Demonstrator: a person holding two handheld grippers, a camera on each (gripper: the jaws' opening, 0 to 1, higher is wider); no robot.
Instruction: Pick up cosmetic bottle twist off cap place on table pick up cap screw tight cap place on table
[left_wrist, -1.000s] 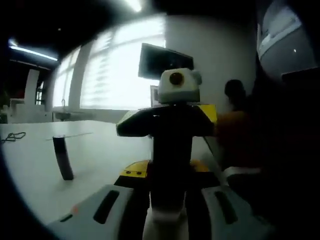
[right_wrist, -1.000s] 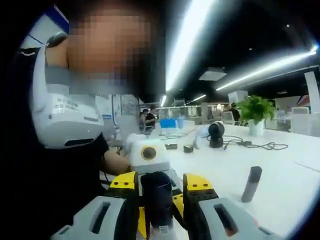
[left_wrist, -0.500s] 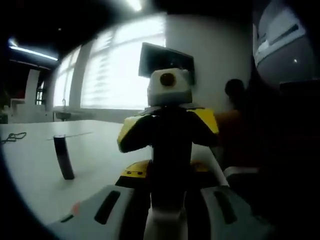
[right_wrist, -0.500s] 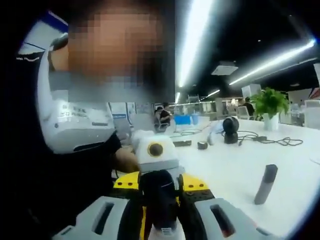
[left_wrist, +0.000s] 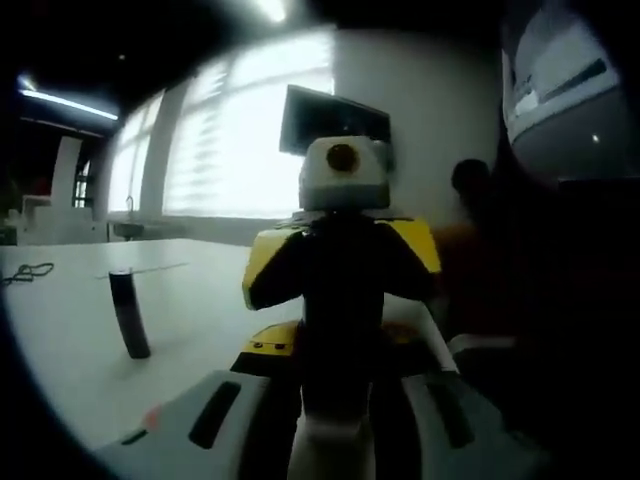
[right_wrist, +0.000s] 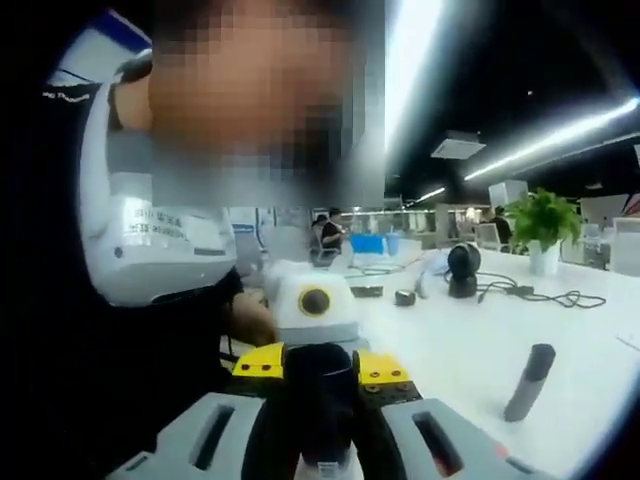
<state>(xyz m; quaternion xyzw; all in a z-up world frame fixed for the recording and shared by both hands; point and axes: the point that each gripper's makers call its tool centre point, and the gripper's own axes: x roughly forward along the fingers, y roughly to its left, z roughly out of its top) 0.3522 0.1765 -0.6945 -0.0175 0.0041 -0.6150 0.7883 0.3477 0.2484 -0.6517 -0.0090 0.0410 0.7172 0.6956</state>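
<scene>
— Rolled a little, that is what has changed: seen from the left gripper view, the right gripper (left_wrist: 343, 250) has turned its yellow jaws slightly about the bottle's axis compared with a second ago. The right gripper view has shifted as a whole, which is the camera moving, not the room.

— Where is the bottle?

— The dark cylindrical cosmetic bottle (left_wrist: 340, 325) is held off the white table (left_wrist: 200, 290), spanning the two tools. The left gripper (left_wrist: 330, 395) is clamped on its near end, and the right gripper is clamped on the far end, where I judge the cap to sit.

— So which step?

— A twisting one, I'd say. Whether the cap is coming off or going tight, I cannot tell; no seam shows between cap and body.

— What next?

— Hold the left steady and keep rotating the right around the bottle's long axis, without pulling the ends apart until the thread lets go.

— Anything inside it?

— It is opaque, so its contents are hidden. Far right, a white pot (right_wrist: 545, 262) holds a leafy green plant (right_wrist: 543, 218). A slender dark cylinder (left_wrist: 128, 318) stands upright on the table, well apart from both tools.
</scene>
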